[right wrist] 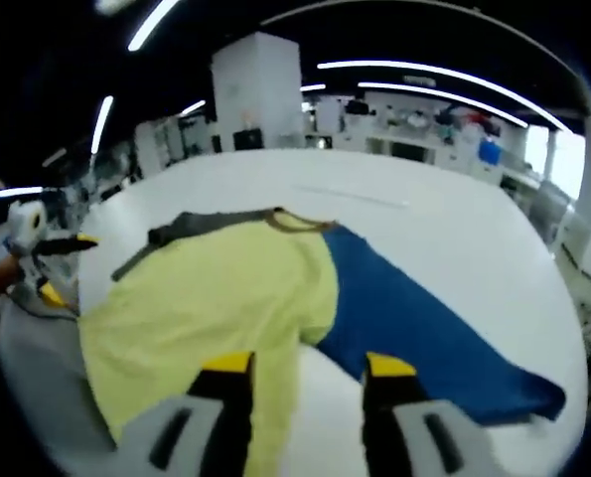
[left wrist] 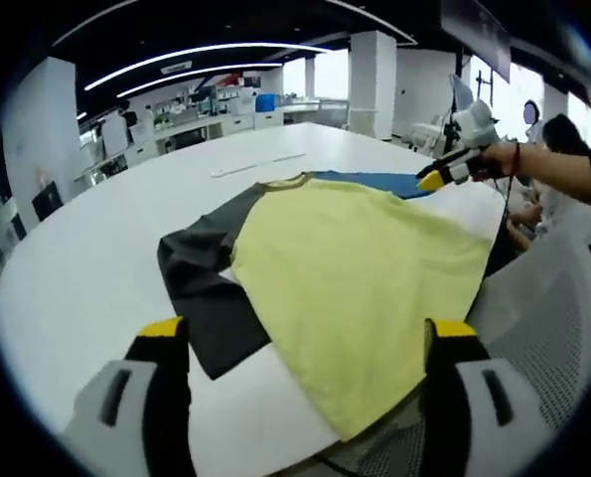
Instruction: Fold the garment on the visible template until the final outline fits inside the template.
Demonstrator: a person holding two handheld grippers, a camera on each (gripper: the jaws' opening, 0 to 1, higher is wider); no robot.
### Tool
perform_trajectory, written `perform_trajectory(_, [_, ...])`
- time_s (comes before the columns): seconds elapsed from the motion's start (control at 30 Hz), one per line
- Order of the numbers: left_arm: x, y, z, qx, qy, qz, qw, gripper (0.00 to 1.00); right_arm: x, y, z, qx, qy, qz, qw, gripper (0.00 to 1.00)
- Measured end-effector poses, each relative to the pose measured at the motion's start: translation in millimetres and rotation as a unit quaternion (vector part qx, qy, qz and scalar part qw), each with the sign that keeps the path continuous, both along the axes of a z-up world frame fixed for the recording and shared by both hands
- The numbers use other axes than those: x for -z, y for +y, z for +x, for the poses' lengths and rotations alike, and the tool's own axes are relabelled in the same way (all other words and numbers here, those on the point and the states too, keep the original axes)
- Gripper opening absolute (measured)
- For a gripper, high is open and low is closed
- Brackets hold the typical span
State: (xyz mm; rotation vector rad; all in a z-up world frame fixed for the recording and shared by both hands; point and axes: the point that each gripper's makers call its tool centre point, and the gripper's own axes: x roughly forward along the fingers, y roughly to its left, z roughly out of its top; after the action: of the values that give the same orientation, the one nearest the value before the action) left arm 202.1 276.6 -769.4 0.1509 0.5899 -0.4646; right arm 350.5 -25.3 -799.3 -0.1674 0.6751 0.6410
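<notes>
A T-shirt lies flat on the white table (left wrist: 96, 258). Its body (left wrist: 355, 268) is yellow, one sleeve (left wrist: 206, 288) is dark grey and the other sleeve (left wrist: 374, 182) is blue. My left gripper (left wrist: 305, 333) hovers open above the hem end, its jaws wide apart with nothing held. A hand holds my right gripper (left wrist: 432, 180) beside the blue sleeve. In the right gripper view that gripper (right wrist: 307, 365) is open over the yellow body (right wrist: 206, 288) beside the blue sleeve (right wrist: 414, 328). The grey sleeve (right wrist: 191, 227) lies far left, and my left gripper (right wrist: 65, 266) stands at the left edge.
A thin white strip (left wrist: 260, 164) lies on the table beyond the collar. A grey mesh chair (left wrist: 553, 328) stands against the table's edge by the hem. A person's arm (left wrist: 558, 164) reaches in from the right. Desks and pillars fill the room behind.
</notes>
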Motion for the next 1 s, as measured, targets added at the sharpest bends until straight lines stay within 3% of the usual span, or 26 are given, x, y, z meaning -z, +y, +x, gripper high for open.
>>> perform_trajectory(0.27, [-3.6,9.5,8.8,-0.005,-0.013,0.011,0.9998,0.98,18.4,7.8,17.9,-0.038,0.006,-0.033,0.9987,0.25])
perform_trajectory(0.5, [-5.8,14.0,12.4,-0.008,-0.018,-0.004,0.9998,0.99,34.1,12.9,22.4,-0.048,0.034,-0.032,0.9977,0.21])
perform_trajectory(0.83, [-5.7,20.7,16.9,-0.013,-0.024,-0.020,0.9994,0.99,49.1,15.5,25.1,-0.091,0.024,-0.095,0.9910,0.09])
perform_trajectory(1.0, [-7.7,17.0,15.3,-0.017,-0.022,-0.018,0.9994,0.98,45.3,12.1,31.3,-0.085,0.019,-0.094,0.9918,0.03])
